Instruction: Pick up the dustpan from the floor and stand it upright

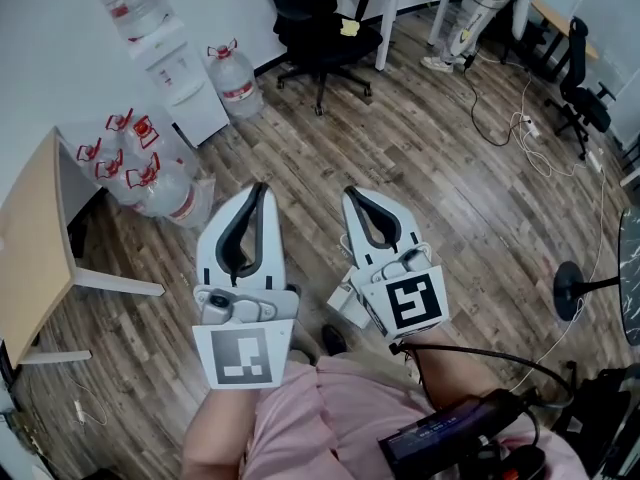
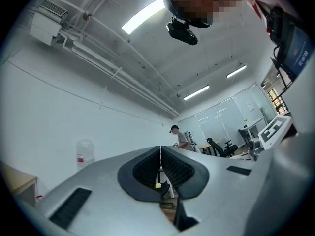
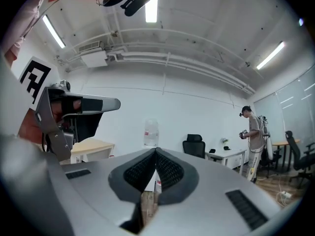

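**Q:** Where do the two tools stand?

**A:** Side by side above the wood floor [image 1: 450,198], both pointing to twelve o'clock. The left hand-held gripper [image 1: 261,186] has its jaws pressed together with nothing between them. The right hand-held gripper [image 1: 350,191] is likewise closed and empty.

**Q:** And the dustpan?

**A:** It cannot be made out in any view. A small dark shape [image 1: 335,340] on the floor between the grippers' bases may be a shoe.

**Q:** What surrounds them?

**A:** Water bottles [image 1: 150,173] cluster at ten o'clock, near a white dispenser [image 1: 180,78]. A black office chair [image 1: 320,28] sits at twelve and a wooden tabletop [image 1: 35,238] at nine. A second person [image 3: 253,132] stands across the room.
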Demonstrator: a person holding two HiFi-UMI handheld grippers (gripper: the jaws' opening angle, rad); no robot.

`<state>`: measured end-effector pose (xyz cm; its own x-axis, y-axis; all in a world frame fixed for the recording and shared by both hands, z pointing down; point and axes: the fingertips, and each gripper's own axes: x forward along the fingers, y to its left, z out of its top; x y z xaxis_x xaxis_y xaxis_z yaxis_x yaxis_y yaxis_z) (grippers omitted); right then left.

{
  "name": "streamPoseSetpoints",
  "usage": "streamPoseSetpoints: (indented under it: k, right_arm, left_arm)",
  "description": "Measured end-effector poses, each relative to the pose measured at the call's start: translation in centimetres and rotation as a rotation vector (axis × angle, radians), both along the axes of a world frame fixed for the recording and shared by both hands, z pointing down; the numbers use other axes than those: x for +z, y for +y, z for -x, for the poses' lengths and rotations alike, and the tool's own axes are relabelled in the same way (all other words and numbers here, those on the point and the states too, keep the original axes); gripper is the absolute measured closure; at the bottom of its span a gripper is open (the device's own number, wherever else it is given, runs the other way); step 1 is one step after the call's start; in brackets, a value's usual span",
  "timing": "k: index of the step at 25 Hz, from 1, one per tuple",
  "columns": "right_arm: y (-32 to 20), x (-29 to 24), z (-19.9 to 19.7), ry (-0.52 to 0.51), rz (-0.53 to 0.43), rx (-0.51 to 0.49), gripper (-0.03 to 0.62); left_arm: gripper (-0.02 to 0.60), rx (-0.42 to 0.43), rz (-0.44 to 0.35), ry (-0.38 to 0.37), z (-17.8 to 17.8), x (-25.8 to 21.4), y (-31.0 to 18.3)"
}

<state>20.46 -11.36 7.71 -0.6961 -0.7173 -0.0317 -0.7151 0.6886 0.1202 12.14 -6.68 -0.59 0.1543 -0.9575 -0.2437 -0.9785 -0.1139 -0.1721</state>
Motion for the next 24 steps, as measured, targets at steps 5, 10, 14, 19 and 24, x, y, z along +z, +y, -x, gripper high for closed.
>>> streamPoseSetpoints:
  k: [5,10,14,19,24]
  right_arm:
    - [0.7,-0.3,0.0,-0.003,-0.013,-0.006,0.594]
    - [1.2,-0.4,0.0,-0.010,-0.017,-0.020,0.594]
    - [1.6,-0.6,0.0,-0.008,-0.019,-0.025,0.593]
    - [1.9,-0.7,-0.1,-0.010,-0.025,-0.025,0.592]
    - [2.4,-0.8,-0.1,-0.013,-0.028,-0.023,0.594]
  left_arm:
    - [0.568,-0.003,-0.002,0.006,-0.1,-0.1,0.5]
    - [0.568,-0.005,-0.004,0.011,-0.2,-0.1,1.2]
    - [0.568,-0.007,-0.008,0.008,-0.2,-0.2,1.7]
    - [0.568,-0.010,-0.017,0.009,-0.2,-0.4,2.1]
    - [0.568,-0.008,-0.020,0.002,-0.2,-0.5,2.7]
